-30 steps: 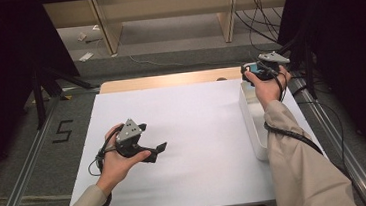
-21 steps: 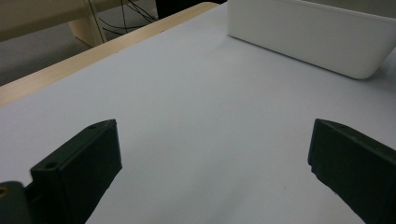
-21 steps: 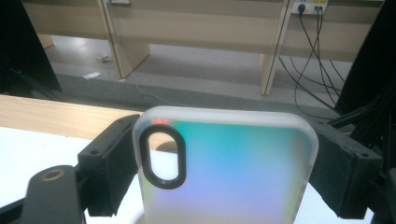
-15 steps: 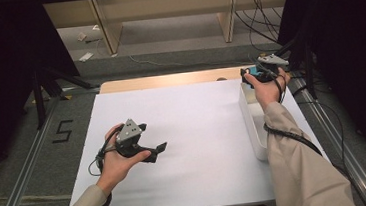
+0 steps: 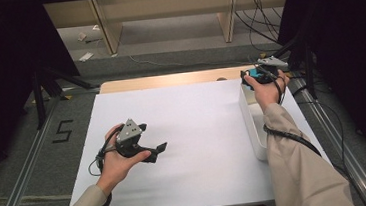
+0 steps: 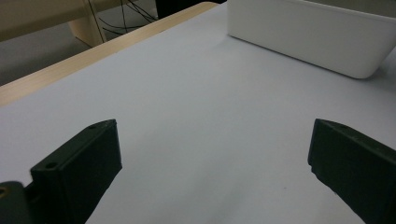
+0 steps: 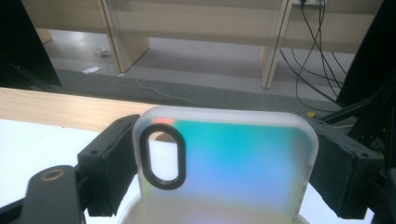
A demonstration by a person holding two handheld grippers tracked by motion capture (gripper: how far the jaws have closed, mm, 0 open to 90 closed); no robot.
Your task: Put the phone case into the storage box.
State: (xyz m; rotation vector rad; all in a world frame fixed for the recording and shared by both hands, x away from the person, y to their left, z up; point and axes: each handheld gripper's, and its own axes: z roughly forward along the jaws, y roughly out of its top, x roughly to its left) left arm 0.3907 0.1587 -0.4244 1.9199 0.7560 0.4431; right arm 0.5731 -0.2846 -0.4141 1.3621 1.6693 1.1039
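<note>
- Right tongs (image 7: 224, 163) grip a phone case (image 7: 233, 163) by its sides, above the far end of the white bin (image 5: 251, 127).
- Left tongs (image 6: 210, 177) gape wide, empty, over the table (image 5: 192, 112).

White bin (image 5: 252, 127) walls off the right; white table (image 5: 193, 132) lies open elsewhere

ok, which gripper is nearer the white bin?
Right. The right gripper is over the far end of the bin, shut on a phone case. The left gripper sits open over the bare sheet, well off to the bin's left.
</note>
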